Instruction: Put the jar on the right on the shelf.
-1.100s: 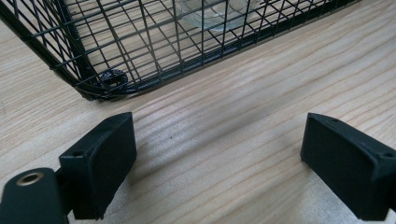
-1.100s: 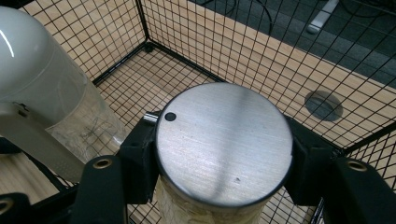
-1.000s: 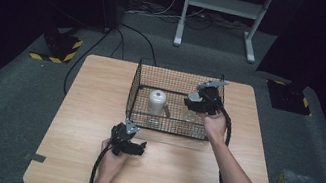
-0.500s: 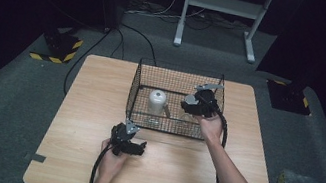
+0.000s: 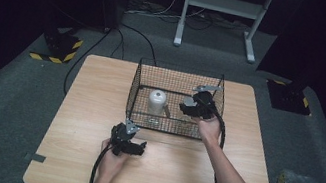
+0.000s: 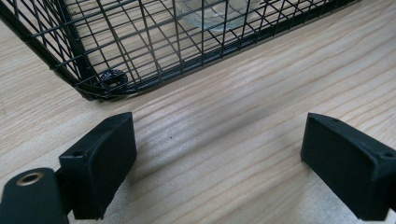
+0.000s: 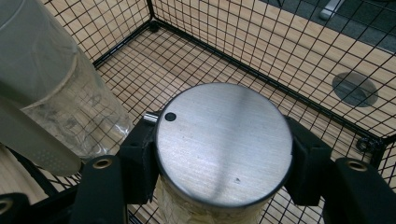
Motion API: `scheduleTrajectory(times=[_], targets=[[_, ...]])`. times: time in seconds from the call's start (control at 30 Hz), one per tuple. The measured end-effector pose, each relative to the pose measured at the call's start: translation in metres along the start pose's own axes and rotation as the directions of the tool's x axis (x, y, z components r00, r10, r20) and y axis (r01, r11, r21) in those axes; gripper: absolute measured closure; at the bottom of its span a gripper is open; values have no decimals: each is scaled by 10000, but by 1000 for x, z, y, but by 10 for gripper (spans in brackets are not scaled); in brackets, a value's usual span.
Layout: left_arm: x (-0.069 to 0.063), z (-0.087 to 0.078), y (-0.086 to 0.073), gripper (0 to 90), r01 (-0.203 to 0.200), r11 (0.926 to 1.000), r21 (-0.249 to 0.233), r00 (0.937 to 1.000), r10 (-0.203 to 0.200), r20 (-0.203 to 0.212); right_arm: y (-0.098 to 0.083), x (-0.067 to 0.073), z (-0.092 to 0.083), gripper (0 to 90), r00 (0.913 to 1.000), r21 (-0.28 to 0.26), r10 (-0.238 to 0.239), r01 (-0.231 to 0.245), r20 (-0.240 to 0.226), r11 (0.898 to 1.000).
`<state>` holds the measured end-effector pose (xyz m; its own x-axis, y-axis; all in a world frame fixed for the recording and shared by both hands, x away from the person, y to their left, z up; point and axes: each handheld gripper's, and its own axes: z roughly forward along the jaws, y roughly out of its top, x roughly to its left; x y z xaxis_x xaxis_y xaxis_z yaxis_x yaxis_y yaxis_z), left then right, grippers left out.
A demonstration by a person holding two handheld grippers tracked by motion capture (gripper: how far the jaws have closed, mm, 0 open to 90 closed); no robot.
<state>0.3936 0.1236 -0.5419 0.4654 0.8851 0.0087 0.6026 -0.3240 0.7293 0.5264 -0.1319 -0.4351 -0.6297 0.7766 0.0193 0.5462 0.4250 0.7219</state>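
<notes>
Steel-lidded jar (image 7: 224, 144) clamped in right tongs (image 7: 224, 154) inside wire basket (image 5: 143, 75); left tongs (image 6: 224, 163) wide, empty.

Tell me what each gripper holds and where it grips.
The right gripper clamps a jar by the rim of its round metal lid. The left gripper is open, holding nothing.

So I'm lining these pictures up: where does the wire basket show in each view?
High view: wire basket sits at the table's middle, toward the far edge.
Left gripper view: its near corner fills the top left.
Right gripper view: its mesh floor and walls surround the right claw, shut on a metal-lidded jar.
Shared landmark: the clear bottle inside.
</notes>
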Motion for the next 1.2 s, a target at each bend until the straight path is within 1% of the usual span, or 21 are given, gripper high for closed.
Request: scheduleTrajectory(times=[0.5,1.2], targets=[[0,0,0,105,-9,10000,6,10000,9,-6,-2,-1,5,389,9999,18,61,-61,91,10000],[0,0,0,105,-1,10000,3,10000,1,1,-5,0,10,388,9998,206,-24,20,195,9998]])
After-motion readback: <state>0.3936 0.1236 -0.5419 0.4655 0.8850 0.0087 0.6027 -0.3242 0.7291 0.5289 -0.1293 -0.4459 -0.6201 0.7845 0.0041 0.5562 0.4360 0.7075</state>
